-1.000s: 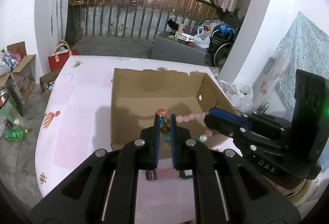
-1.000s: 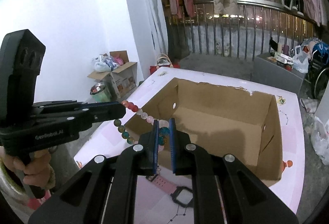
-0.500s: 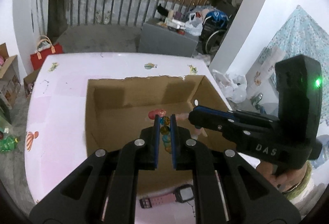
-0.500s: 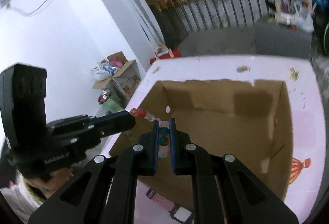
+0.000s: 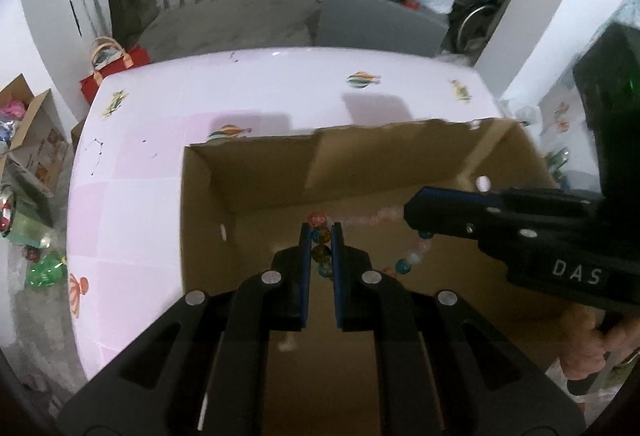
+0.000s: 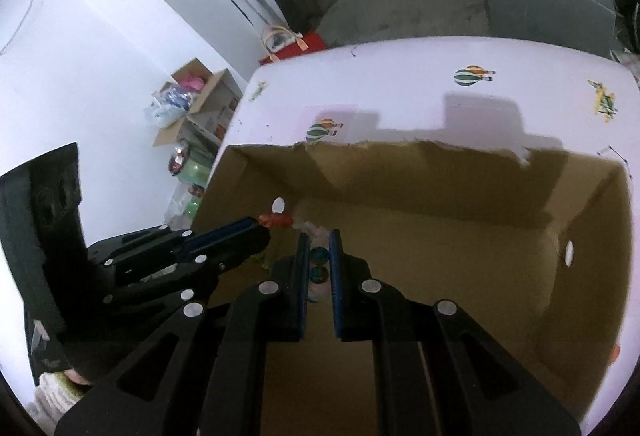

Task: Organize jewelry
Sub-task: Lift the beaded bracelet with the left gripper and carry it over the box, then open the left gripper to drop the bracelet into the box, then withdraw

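Left wrist view: one beaded bracelet (image 5: 321,244) is seen strung between two grippers above the open cardboard box (image 5: 208,203). Three round beads, amber, teal and blue-green, are counted between the blue pads of the left gripper (image 5: 321,236), and a reddish bead sits just past its fingertips. From there a blurred run of pale pink beads leads to the tip of the right gripper (image 5: 412,213), below which a short loop of about four more beads hangs. The bracelet is pinched at both ends: each pair of jaws is pressed nearly together on the beads, with only a bead's width left between the pads.

Both grippers are pointed steeply down into the box, whose bare brown floor lies beneath the bracelet. The right gripper enters from the right edge, side-on, with the letters "DAS" on its body, and part of a hand (image 5: 588,348) is seen around its handle at the lower right.

In the right wrist view, two teal beads (image 6: 319,264) are held between the right gripper's pads (image 6: 303,264), and the left gripper (image 6: 264,234) comes in from the left with a red bead at its tip. One box stands on one pink-white table (image 5: 132,220) printed with small balloon figures.
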